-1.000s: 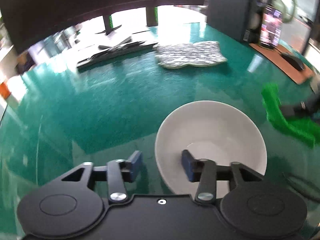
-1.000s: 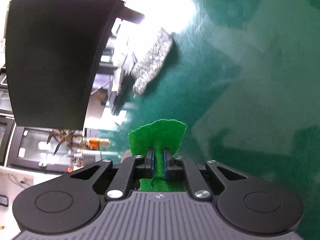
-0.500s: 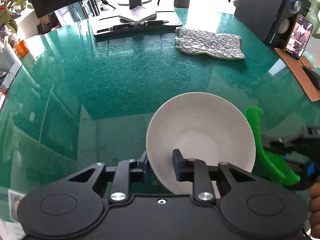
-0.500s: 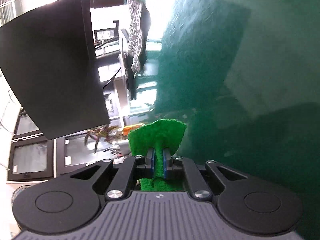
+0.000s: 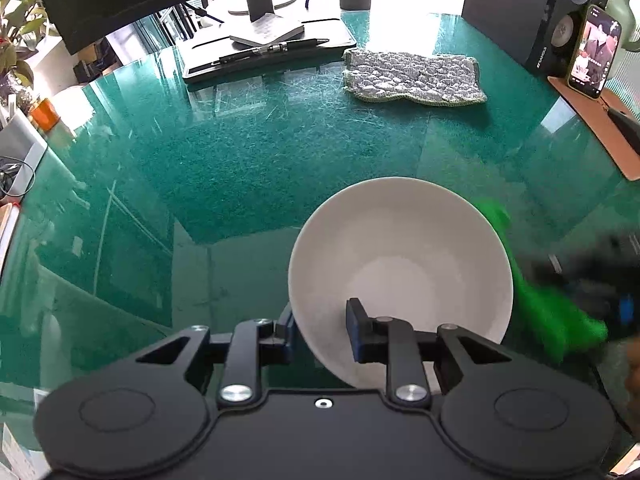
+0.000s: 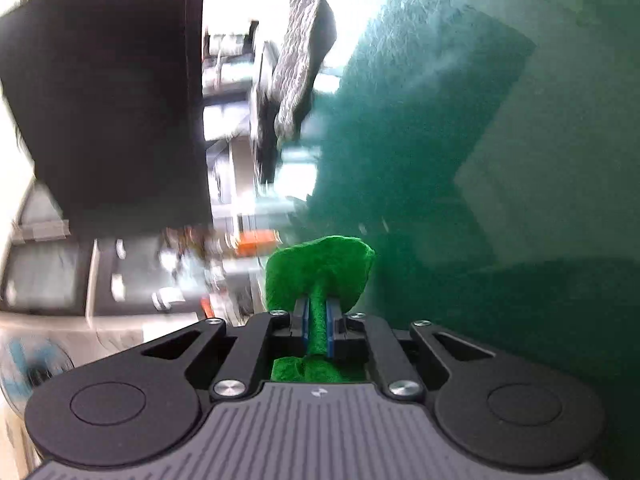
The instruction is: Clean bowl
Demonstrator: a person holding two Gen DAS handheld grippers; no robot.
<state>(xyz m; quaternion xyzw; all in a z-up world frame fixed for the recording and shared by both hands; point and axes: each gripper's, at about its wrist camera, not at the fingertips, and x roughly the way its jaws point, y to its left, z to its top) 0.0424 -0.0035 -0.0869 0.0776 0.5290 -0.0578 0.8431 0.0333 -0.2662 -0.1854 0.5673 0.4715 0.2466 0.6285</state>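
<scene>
Two grips are seen: the white bowl (image 5: pixel 400 264) is pinched at its rim by the left gripper (image 5: pixel 320 330) for steadying, while the green scouring cloth (image 6: pixel 318 280) is clamped tight in the right gripper (image 6: pixel 318 330) for wiping.

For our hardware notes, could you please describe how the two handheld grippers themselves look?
The left gripper is matte black, with two round discs, silver screws and blue-padded fingers. The right gripper matches, except for a grey ribbed top plate bearing a small logo. No cables or sleeves show.
</scene>
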